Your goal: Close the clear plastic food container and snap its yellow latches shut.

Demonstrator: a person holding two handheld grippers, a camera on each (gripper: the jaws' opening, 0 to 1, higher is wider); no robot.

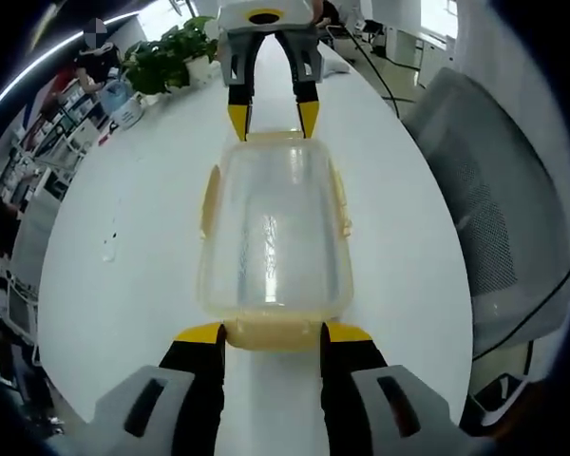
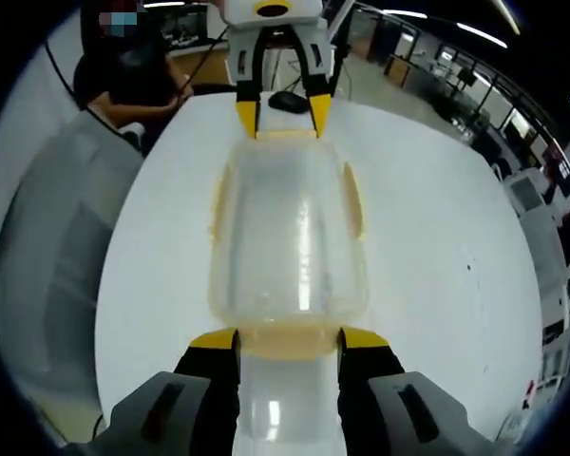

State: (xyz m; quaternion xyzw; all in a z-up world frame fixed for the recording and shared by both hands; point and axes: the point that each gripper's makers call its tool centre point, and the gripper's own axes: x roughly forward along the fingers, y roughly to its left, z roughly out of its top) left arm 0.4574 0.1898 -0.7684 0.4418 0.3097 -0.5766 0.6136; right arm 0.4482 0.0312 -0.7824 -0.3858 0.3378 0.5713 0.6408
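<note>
A clear plastic food container [image 1: 271,233] with its lid on lies on the white table [image 1: 123,285], between my two grippers. Yellow latches [image 1: 209,199] run along its long sides and seem to stand slightly out from the walls. My left gripper [image 1: 273,332] is open, its yellow tips either side of the near end latch [image 1: 271,336]. In the right gripper view the container [image 2: 290,237] lies lengthwise. My right gripper [image 2: 289,338] is open, straddling the opposite end latch [image 2: 290,344]. Each gripper appears at the far end in the other's view, the right gripper [image 1: 273,122] and the left gripper [image 2: 283,116].
A potted plant [image 1: 166,57] stands at the table's far left corner. A grey mesh chair [image 1: 499,199] sits beside the table edge. A seated person [image 2: 123,81] and a dark computer mouse [image 2: 287,98] are beyond the container.
</note>
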